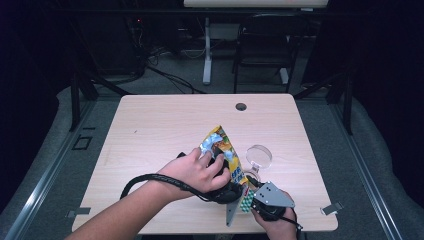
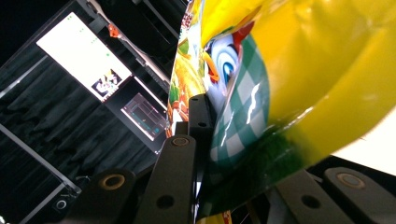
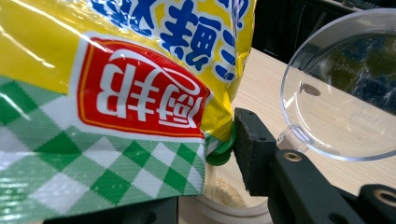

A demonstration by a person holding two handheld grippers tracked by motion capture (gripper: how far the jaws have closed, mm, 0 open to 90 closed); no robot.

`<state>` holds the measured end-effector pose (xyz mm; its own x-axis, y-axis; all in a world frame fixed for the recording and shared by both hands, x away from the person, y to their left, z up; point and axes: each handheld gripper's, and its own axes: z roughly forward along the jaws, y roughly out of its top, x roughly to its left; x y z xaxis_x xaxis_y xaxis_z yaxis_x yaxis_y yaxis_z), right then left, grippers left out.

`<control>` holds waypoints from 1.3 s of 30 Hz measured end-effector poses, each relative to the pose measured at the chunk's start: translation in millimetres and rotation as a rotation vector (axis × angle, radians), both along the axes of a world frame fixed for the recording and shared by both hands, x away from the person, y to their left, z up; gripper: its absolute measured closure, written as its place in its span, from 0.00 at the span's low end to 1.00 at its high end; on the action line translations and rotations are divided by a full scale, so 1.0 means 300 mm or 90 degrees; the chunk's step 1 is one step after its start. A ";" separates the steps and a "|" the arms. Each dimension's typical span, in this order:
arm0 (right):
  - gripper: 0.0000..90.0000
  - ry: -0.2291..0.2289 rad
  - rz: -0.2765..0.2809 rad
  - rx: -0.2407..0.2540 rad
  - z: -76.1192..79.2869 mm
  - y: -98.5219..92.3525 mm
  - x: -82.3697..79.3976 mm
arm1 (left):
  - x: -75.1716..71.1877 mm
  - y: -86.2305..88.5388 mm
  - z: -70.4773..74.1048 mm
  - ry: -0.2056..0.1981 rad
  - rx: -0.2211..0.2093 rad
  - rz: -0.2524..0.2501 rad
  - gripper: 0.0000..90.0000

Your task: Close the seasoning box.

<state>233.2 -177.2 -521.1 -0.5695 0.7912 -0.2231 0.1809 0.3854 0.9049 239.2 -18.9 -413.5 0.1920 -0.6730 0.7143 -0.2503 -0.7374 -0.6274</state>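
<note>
A yellow snack bag [image 1: 222, 145] with a green-checked bottom stands tilted above the table's front middle. My left gripper [image 1: 226, 172], under the person's left hand, is shut on the bag's side. In the left gripper view one black jaw presses the bag [image 2: 280, 84], and the bag hides the other jaw of the left gripper [image 2: 219, 126]. My right gripper [image 1: 251, 199] holds the bag's checked lower end from the front right. In the right gripper view the right pad [image 3: 252, 154] touches the green edge of the bag [image 3: 116, 93]. The bag covers the other jaw of the right gripper [image 3: 191, 158].
A clear round container [image 1: 259, 156] sits on the wooden table [image 1: 160, 125] just right of the bag, and is seen close up as a clear round container [image 3: 336, 93]. Below the bag is a pale rim with beige crumbs [image 3: 229, 198]. A cable hole [image 1: 241, 106] lies far back.
</note>
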 end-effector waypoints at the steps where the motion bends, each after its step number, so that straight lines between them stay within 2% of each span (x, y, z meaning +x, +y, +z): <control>1: 0.78 0.002 0.000 0.004 -0.001 0.000 0.001 | 0.000 0.000 0.000 -0.001 0.001 0.000 0.95; 13: 0.79 0.010 0.001 0.018 -0.003 -0.001 0.007 | 0.001 -0.001 -0.001 0.001 0.002 0.003 0.95; 21: 0.79 -0.016 -0.004 -0.020 -0.009 0.009 0.003 | 0.002 -0.006 0.003 -0.001 0.004 0.000 0.95; 23: 0.79 -0.021 -0.003 -0.020 -0.010 0.010 0.003 | 0.002 -0.008 0.004 -0.003 0.005 -0.001 0.95; 25: 0.79 -0.034 -0.007 -0.045 -0.009 0.014 -0.002 | 0.001 -0.009 0.005 -0.001 0.006 -0.002 0.95; 27: 0.79 -0.037 -0.003 -0.054 -0.011 0.021 -0.004 | 0.002 -0.008 0.005 0.000 0.004 -0.003 0.95; 39: 0.79 -0.043 0.002 -0.056 -0.012 0.024 -0.004 | 0.005 -0.008 0.011 0.002 0.010 -0.001 0.95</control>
